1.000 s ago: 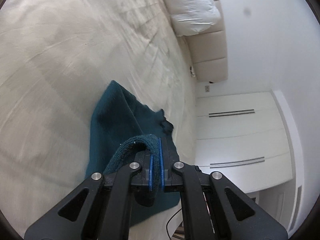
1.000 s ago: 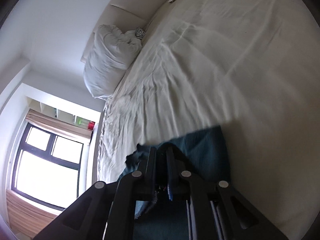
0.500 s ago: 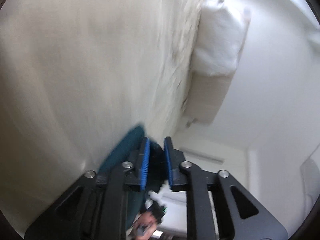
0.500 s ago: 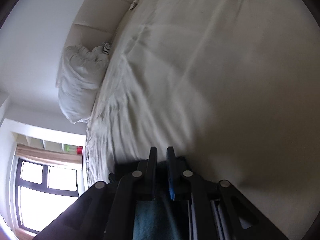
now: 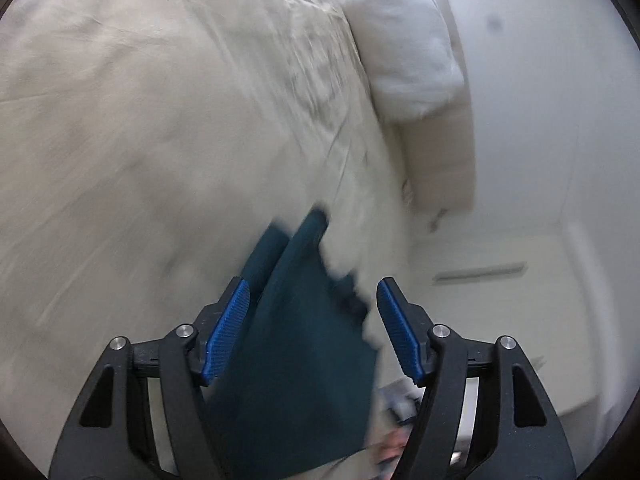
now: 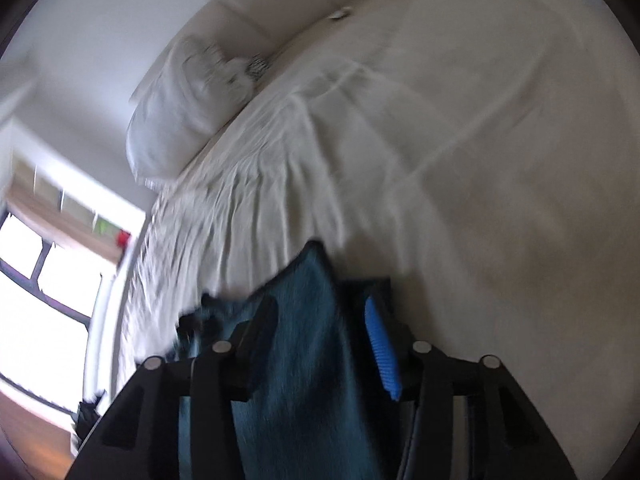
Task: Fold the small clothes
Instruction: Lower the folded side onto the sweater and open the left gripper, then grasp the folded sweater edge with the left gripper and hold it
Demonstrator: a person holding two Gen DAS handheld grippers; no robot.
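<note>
In our left wrist view the left gripper (image 5: pixel 312 320) stands wide, its jaws having just been opening, and the teal garment (image 5: pixel 304 344) lies between the blue pads (image 5: pixel 228 328) without either pad pressing on it, so we read it as let go. The cloth sits on the cream bed sheet (image 5: pixel 140 140), directly ahead of and beneath the tongs, with its long axis running away from us toward the white pillow (image 5: pixel 404 48) at the headboard; its far corner just clears the fingertips and its ragged edge falls toward the right finger. In our right wrist view the right gripper (image 6: pixel 320 340) is also parted, its jaws having just been opening, about half wide, and the same teal garment (image 6: pixel 304 352) fills the gap between them; the picture is blurred, yet we see no pinch on the fabric. Here too the cloth stretches lengthwise straight out from the tongs, its far edge pointing up the bed sheet (image 6: pixel 480 140) toward the pillow (image 6: pixel 180 112), with a crumpled dark part off to the left finger's side. Both hands look equally near, each right over the garment, so we judge that the next fold turns on re-gripping the near edge and carrying it along that long axis.
</note>
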